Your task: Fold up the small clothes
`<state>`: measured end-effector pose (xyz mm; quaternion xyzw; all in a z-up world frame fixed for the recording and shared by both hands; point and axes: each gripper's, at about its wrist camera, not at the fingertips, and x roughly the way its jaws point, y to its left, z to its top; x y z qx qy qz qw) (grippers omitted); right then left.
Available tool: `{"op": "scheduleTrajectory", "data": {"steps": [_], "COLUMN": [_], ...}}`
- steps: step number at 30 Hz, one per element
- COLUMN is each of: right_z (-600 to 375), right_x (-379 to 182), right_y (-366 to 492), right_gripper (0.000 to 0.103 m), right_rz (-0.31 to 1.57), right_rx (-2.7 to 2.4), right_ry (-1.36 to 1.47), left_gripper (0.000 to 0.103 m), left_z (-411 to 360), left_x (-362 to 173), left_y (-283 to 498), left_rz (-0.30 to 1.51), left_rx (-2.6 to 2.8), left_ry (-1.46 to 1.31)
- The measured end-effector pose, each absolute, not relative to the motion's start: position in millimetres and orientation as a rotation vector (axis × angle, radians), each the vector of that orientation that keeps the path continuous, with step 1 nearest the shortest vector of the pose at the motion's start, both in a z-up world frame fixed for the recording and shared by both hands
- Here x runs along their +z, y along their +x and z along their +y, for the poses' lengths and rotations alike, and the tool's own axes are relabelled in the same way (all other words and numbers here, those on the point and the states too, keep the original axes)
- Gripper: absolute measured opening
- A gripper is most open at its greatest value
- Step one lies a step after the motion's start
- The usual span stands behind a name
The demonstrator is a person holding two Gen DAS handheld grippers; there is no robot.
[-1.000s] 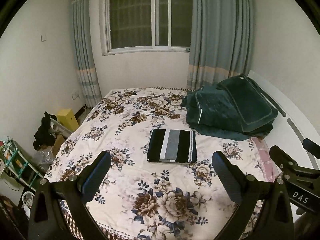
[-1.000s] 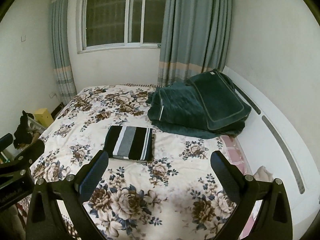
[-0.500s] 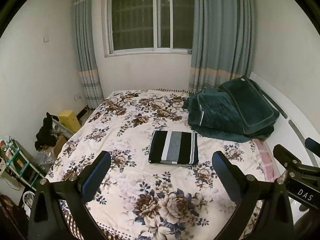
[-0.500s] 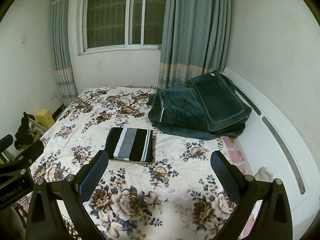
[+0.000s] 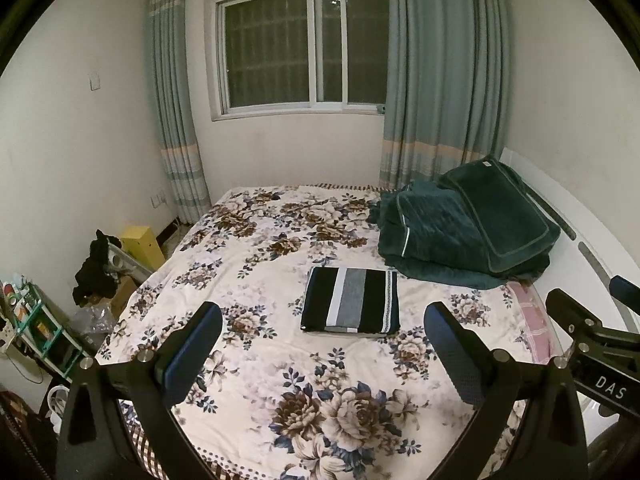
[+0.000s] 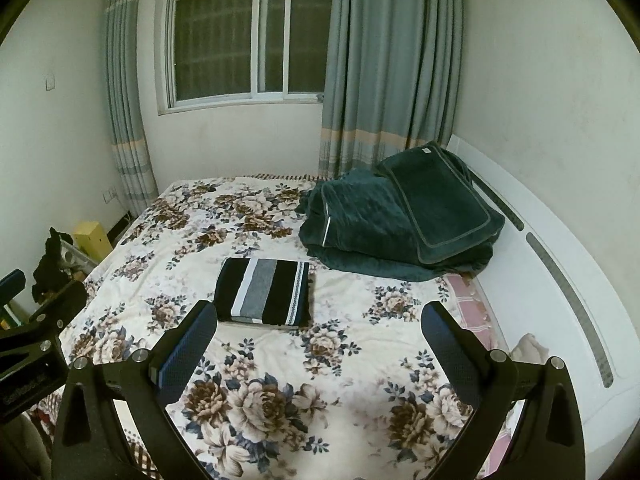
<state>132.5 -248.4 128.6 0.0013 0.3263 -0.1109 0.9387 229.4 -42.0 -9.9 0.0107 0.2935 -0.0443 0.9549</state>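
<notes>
Folded striped garment (image 5: 351, 301) lies on bed beyond both spread, empty hand-held grippers (image 5: 323, 344) (image 6: 319, 342).

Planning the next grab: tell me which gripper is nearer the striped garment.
Left, narrowly. The striped garment lies straight ahead of the open left gripper; from the open right gripper it lies ahead and to the left. Neither touches it.

We record a folded garment (image 5: 351, 302) striped in black, white and grey, with a patterned white band near its right edge. The bedspread (image 5: 256, 364) beneath it is cream, printed with brown and beige flowers and navy leaves. The quilt (image 5: 466, 226) at the bed's far right corner is dark teal with pale piping. Curtains (image 6: 390, 64) are grey-blue with peach bands. Gripper pads (image 6: 182, 354) are blue-black.
</notes>
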Motion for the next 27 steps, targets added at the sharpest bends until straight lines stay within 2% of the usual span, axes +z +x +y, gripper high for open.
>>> {"op": "scheduleTrajectory", "data": {"steps": [27], "right_z": [-237.5], "right_x": [141.6], "right_y": [133.2], "right_gripper": [0.103], "right_rz": [0.663], "right_rx": [-0.221], "right_ry": [0.005], "left_gripper": [0.103], "left_z": [-47.7], "left_x": [-3.6], "left_y": [228.8], "left_rz": [0.585], "left_rx": [-0.083], "left_ry": [0.024]}}
